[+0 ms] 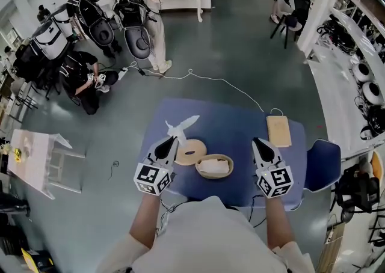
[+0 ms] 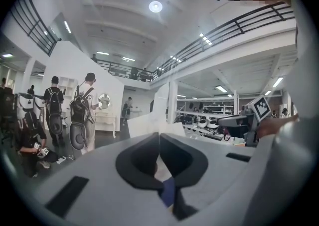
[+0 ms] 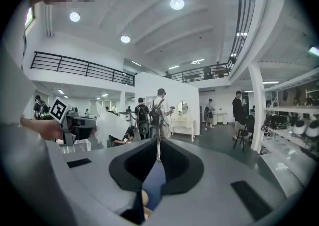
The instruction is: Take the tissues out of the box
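Tissues, state of removal: one tissue (image 1: pixel 183 125) is clear of the box, and more white sheet (image 1: pixel 214 166) is visible inside it. By these views the task is judged to be begun but not finished.

Blue table (image 1: pixel 234 121): carries all the task items. A flat wooden slab (image 1: pixel 278 130) lies well apart at its far right.

Tissue box (image 1: pixel 214 177): a round, bowl-like wooden container, open at the top. It stands near the person's edge of the table, between the two grippers.

Lid (image 1: pixel 195 148): a round wooden disc lying flat just beside the box, on its left. It is off the box, so the opening is already free.

Removed tissue: pinched at its near end by the left gripper (image 1: pixel 175 140), left of the box and over the lid's far edge. Its long axis runs from the jaw tips away from the person and to the right, and the free end points that way. A shorter flap spreads to the left. In the left gripper view it rises as a white sheet (image 2: pixel 149 123) above the jaw tips.

Left gripper jaws: pressed together on the tissue.

Right gripper (image 1: pixel 257 141): held over the table to the right of the box. Its jaws are pressed together with nothing between them.
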